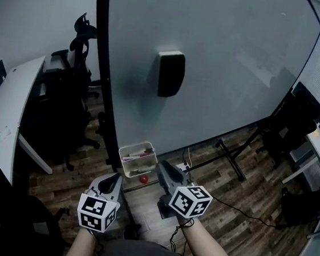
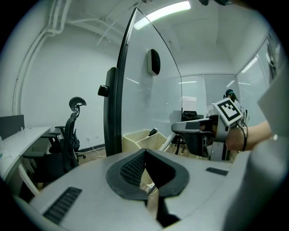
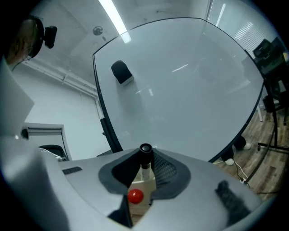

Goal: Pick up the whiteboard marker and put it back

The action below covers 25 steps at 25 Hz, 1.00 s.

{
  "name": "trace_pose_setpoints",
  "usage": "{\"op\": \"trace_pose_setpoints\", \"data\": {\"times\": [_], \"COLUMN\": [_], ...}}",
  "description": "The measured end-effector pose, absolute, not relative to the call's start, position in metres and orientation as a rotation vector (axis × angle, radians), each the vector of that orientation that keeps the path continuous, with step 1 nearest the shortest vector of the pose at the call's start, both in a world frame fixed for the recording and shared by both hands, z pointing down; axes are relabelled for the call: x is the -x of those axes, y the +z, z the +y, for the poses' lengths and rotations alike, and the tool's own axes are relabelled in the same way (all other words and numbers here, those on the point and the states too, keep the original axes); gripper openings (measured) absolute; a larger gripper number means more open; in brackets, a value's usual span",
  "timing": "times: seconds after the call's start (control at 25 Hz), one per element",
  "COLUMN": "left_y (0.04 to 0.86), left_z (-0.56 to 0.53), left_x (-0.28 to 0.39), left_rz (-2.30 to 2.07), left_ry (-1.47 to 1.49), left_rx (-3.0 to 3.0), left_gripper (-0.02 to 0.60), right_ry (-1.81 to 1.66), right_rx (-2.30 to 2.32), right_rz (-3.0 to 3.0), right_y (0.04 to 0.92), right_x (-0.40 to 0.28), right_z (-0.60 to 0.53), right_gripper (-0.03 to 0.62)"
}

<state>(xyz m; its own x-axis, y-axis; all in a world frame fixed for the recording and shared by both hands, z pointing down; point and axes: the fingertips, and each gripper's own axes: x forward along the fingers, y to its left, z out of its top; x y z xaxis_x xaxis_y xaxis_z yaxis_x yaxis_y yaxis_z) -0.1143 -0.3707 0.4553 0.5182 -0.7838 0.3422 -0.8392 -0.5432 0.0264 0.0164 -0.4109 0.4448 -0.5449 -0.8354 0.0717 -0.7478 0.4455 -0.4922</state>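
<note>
Gripping step: we judge the pick-up half of the task to be in hand, with the put-back not yet done.
Landmark: the cream tray (image 1: 137,147) at the foot of the whiteboard (image 1: 223,74).
Right gripper (image 1: 162,166): just over the tray's right end; its jaws stand at a narrow setting, clamped on the whiteboard marker (image 3: 145,157).
Whiteboard marker: upright between the right jaws, black cap uppermost, white barrel running down towards the tray directly below it.
Left gripper (image 1: 113,177): just beside the tray's left near corner; jaw tips together, nothing between them.
Red ball (image 1: 144,179): just beside the tray's near edge, apart from both grippers.
Eraser (image 1: 171,73): on the whiteboard, well above the tray.
Next move: we would raise the marker clear of the tray's rim, then carry it back down and part the jaws only once the barrel rests inside.
Requirement: we must keep the barrel upright so it does not catch the tray's wall.
</note>
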Motion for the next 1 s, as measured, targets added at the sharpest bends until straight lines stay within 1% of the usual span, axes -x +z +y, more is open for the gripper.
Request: {"op": "trace_pose_setpoints", "data": {"times": [0.24, 0.52, 1.0], "left_y": [0.442, 0.432, 0.429], "left_z": [-0.347, -0.299, -0.199], "left_x": [0.104, 0.088, 0.048], "left_rz": [-1.431, -1.477, -1.527], "left_ry": [0.426, 0.401, 0.376], "left_rx": [-2.592, -2.580, -2.538], "left_gripper": [0.014, 0.014, 0.013], "right_ry": [-0.672, -0.517, -0.557], "right_rx": [1.326, 1.262, 1.214], "right_rz": [2.447, 2.492, 2.613], "right_y": [0.413, 0.369, 0.400], "right_x": [-0.030, -0.047, -0.071], "right_z": [-0.386, -0.329, -0.225], "right_gripper": [0.081, 0.081, 0.081]}}
